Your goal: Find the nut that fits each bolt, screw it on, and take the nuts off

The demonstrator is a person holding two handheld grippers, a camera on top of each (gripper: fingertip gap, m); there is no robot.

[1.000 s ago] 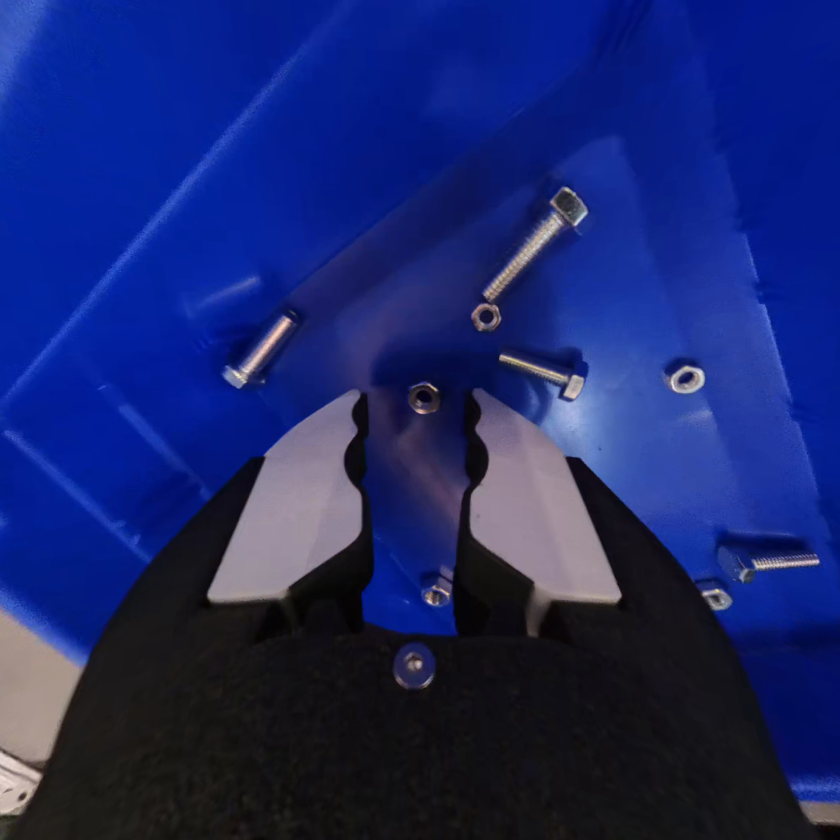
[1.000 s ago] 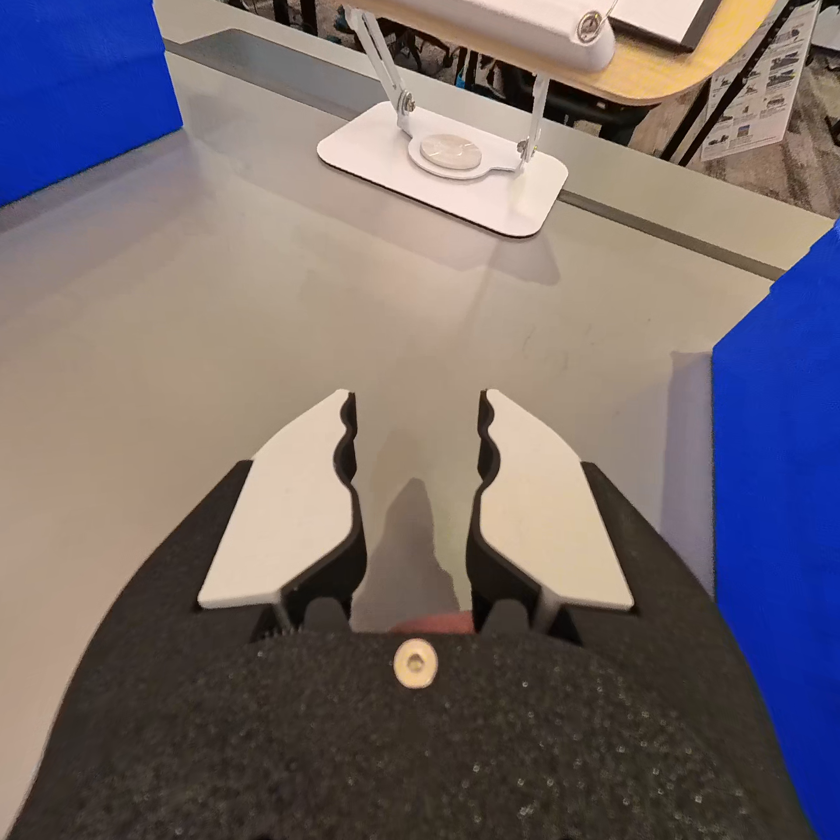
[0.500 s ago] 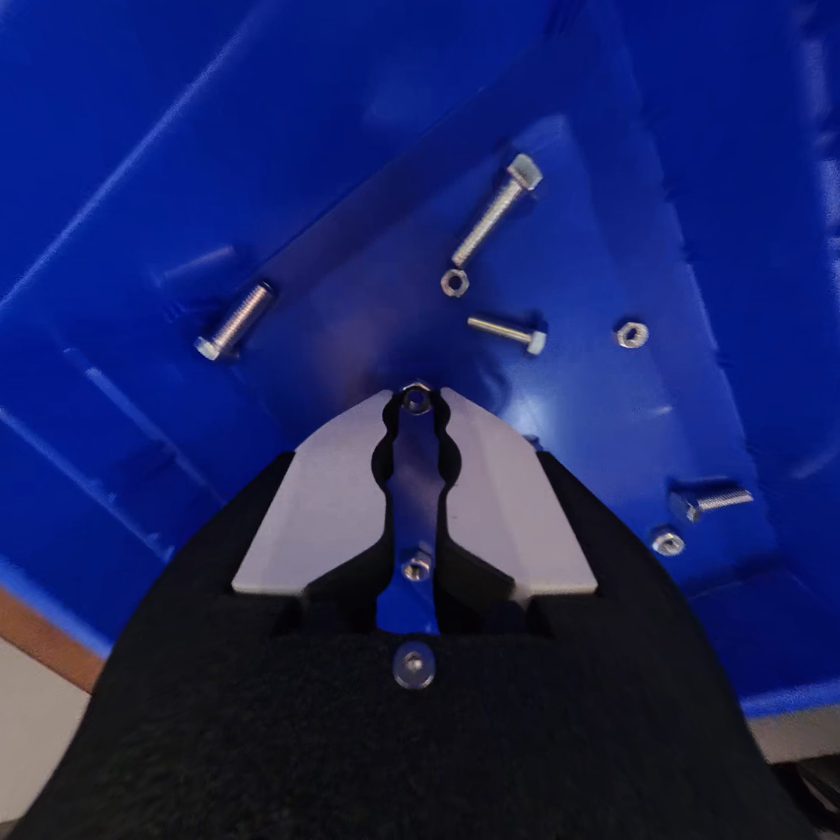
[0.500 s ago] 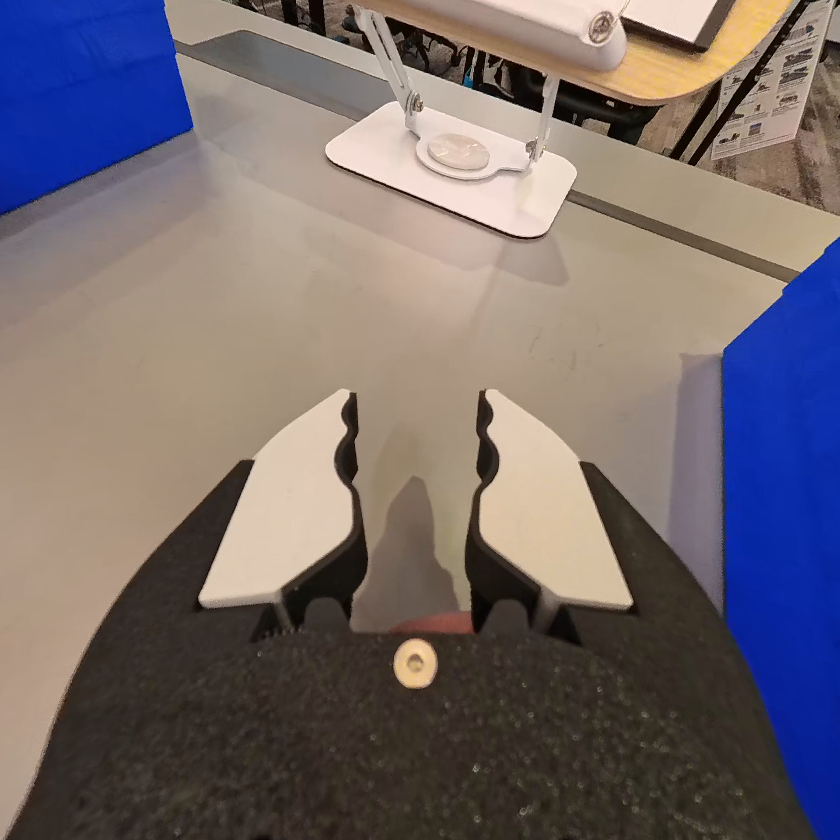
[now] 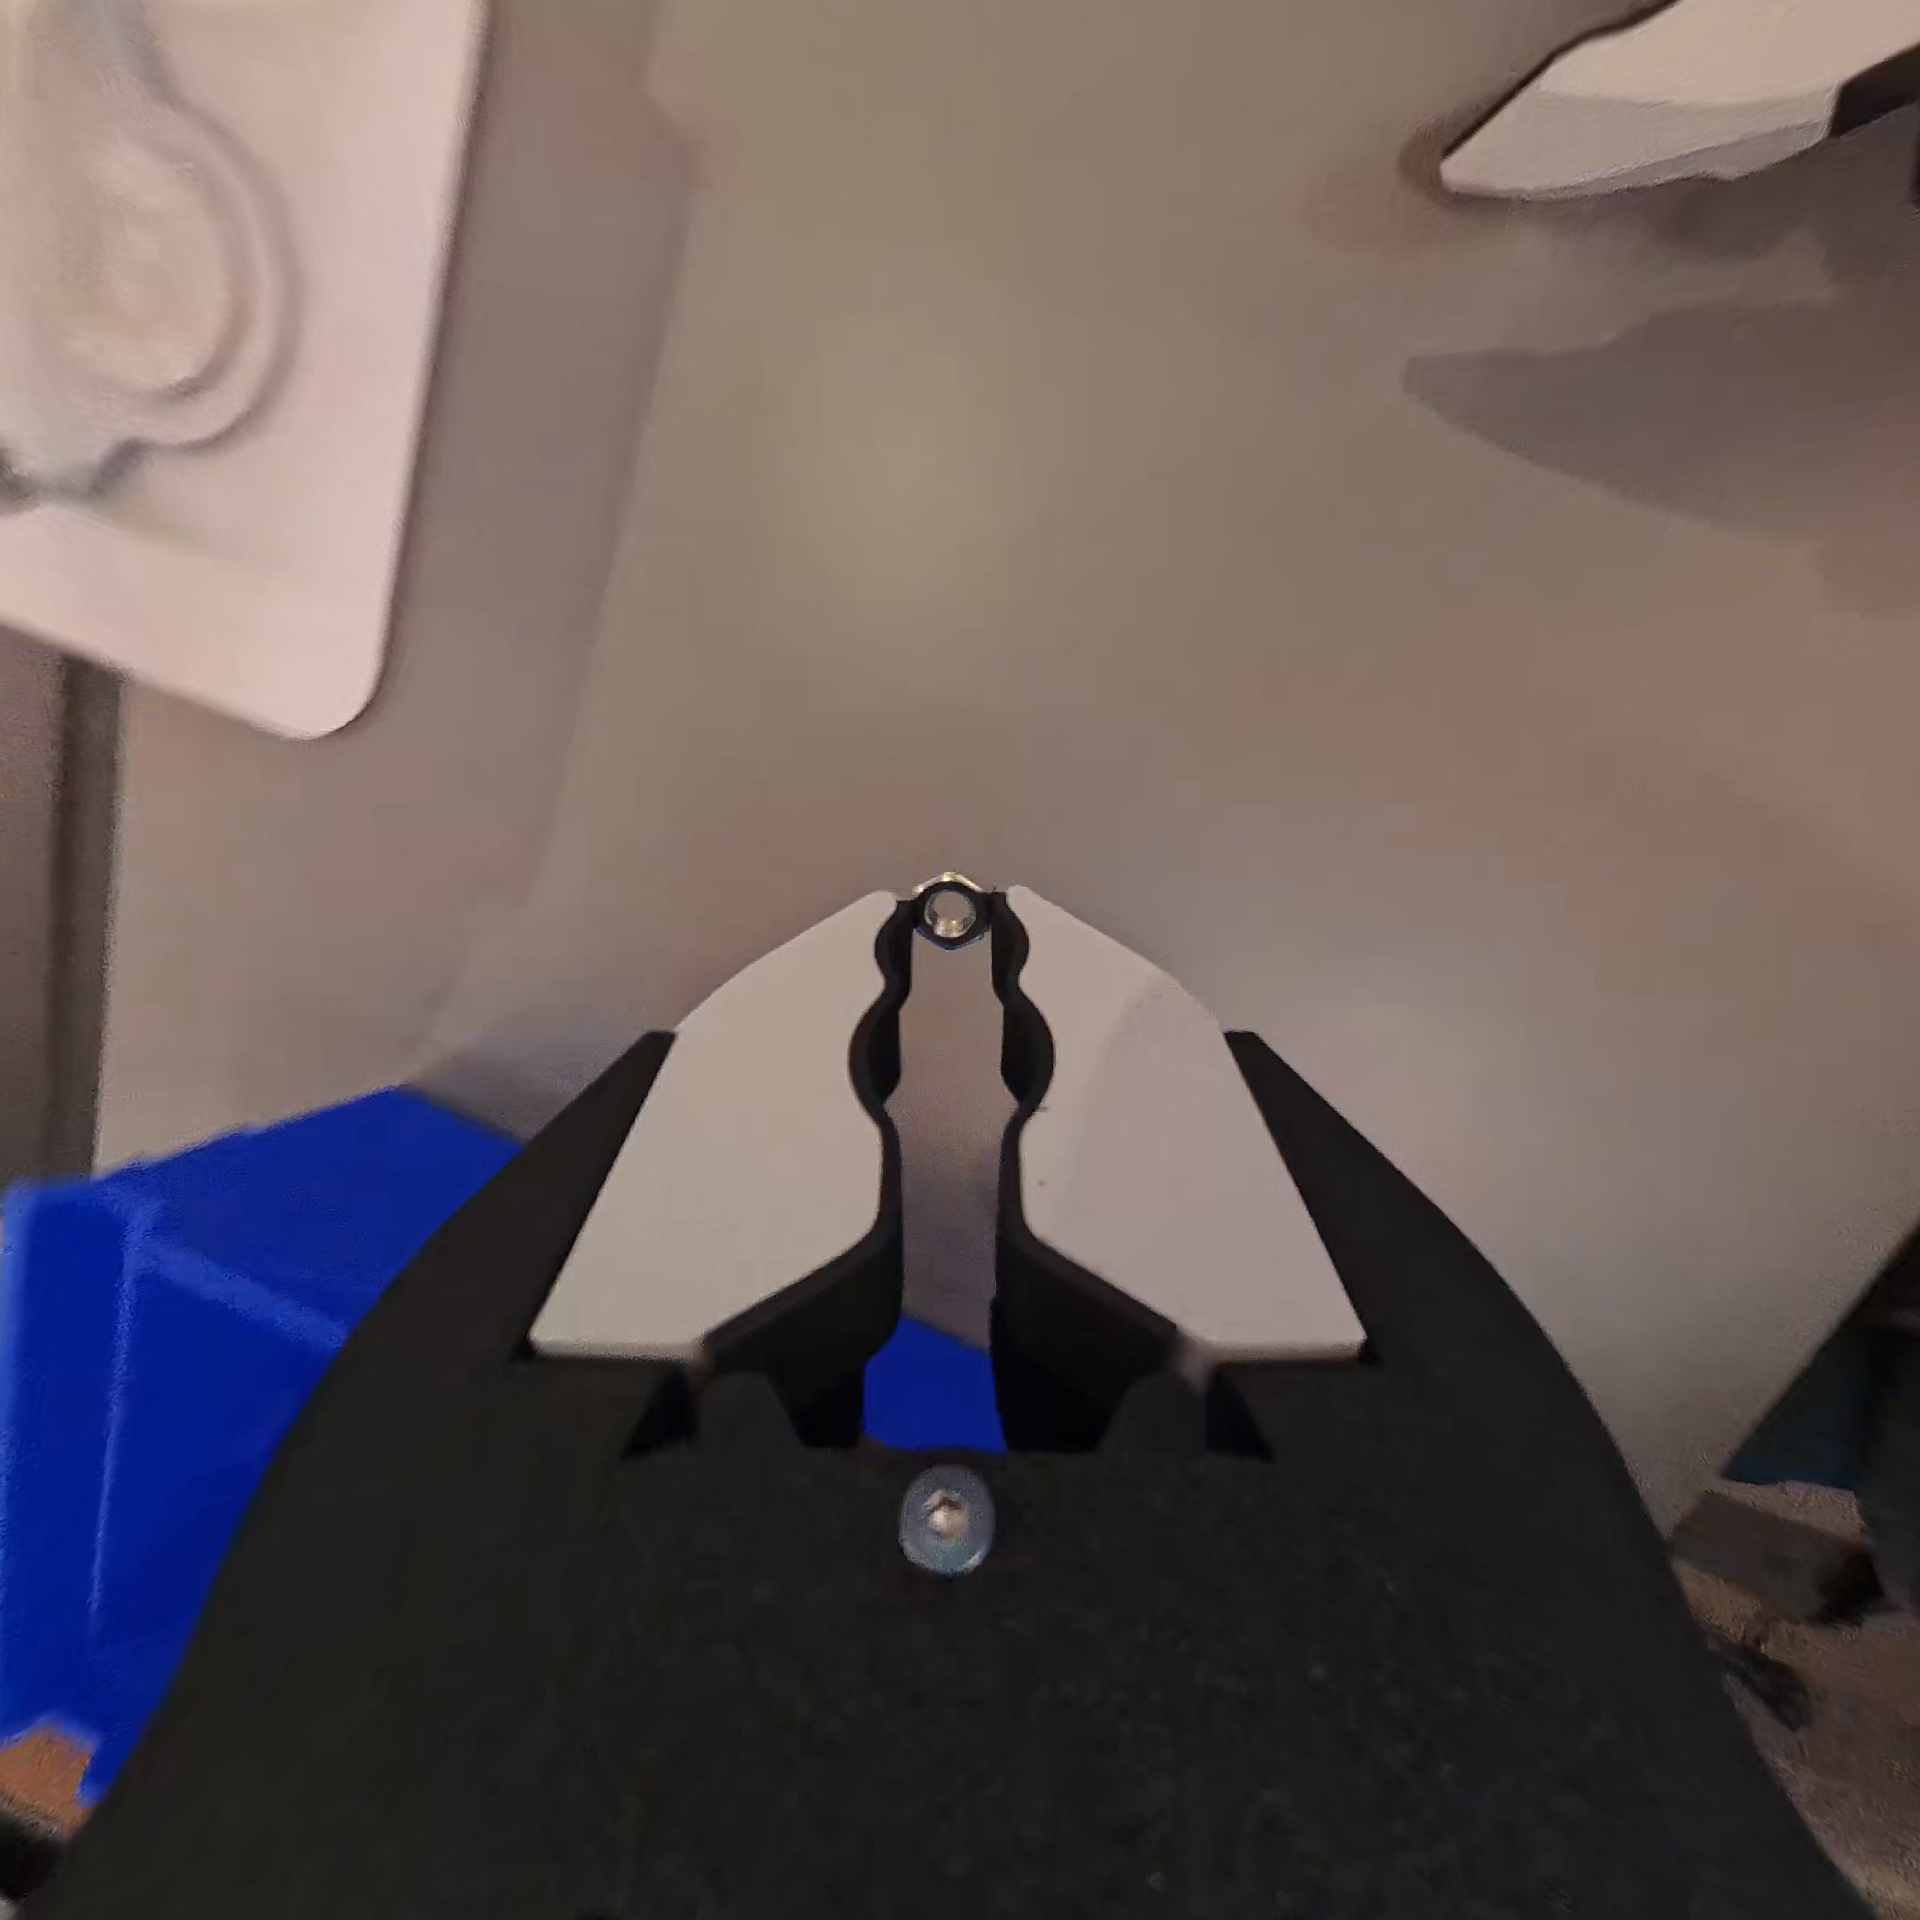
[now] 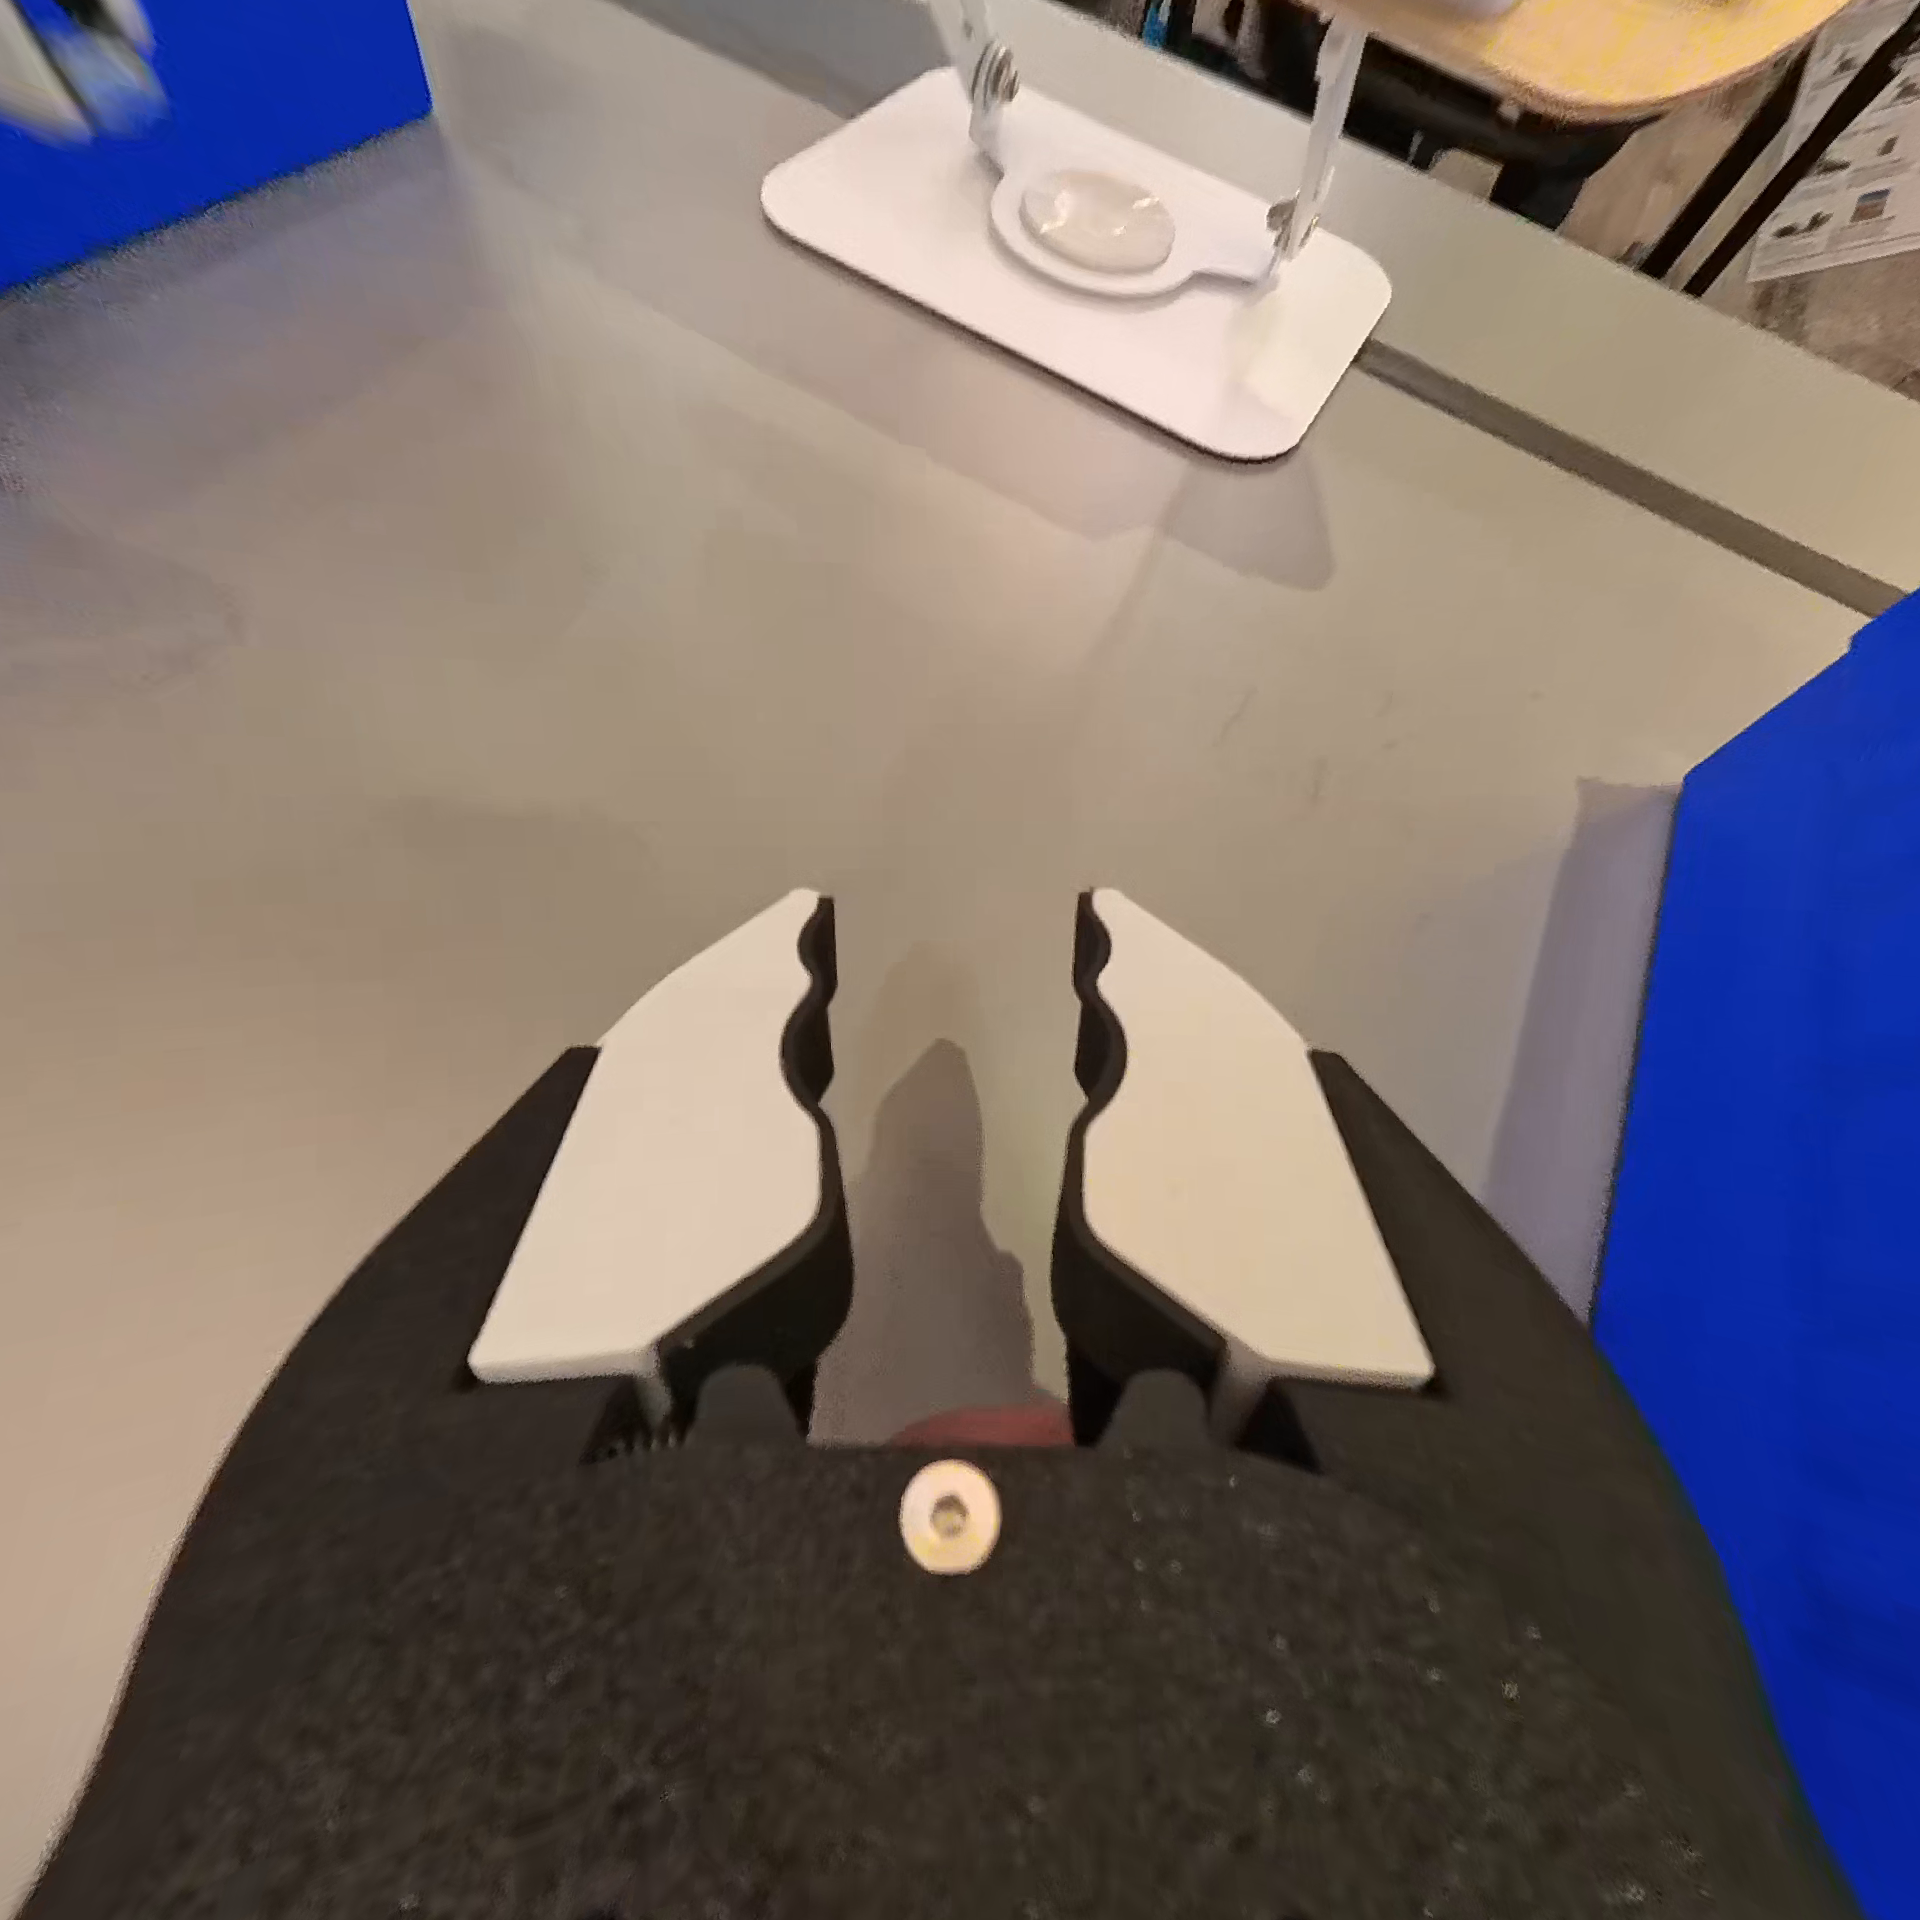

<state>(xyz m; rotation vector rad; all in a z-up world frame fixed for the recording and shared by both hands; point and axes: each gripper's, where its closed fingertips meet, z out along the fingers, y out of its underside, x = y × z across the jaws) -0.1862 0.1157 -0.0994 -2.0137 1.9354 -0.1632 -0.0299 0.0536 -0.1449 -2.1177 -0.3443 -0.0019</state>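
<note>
My left gripper [image 5: 951,920] is shut on a small silver hex nut [image 5: 950,917], pinched at the very fingertips and held above the grey table [image 5: 1039,520]. The blue bin [image 5: 208,1299] it came from shows at the lower left of the left wrist view; its bolts and other nuts are out of sight. My right gripper [image 6: 954,920] is open and empty, low over the grey table [image 6: 623,675]. One of its fingers [image 5: 1683,135] shows blurred at the top right of the left wrist view. No bolt is in view.
A white stand base [image 6: 1081,260] sits at the table's far side and also shows in the left wrist view [image 5: 208,364]. A blue bin [image 6: 1787,1143] stands at the right and another blue bin [image 6: 208,114] at the far left. A wooden desk [image 6: 1558,52] stands beyond.
My left gripper closed on the nut on the bin floor, lifted it out of the blue bin and swung over the grey table. My right gripper stayed open and shifted slightly forward.
</note>
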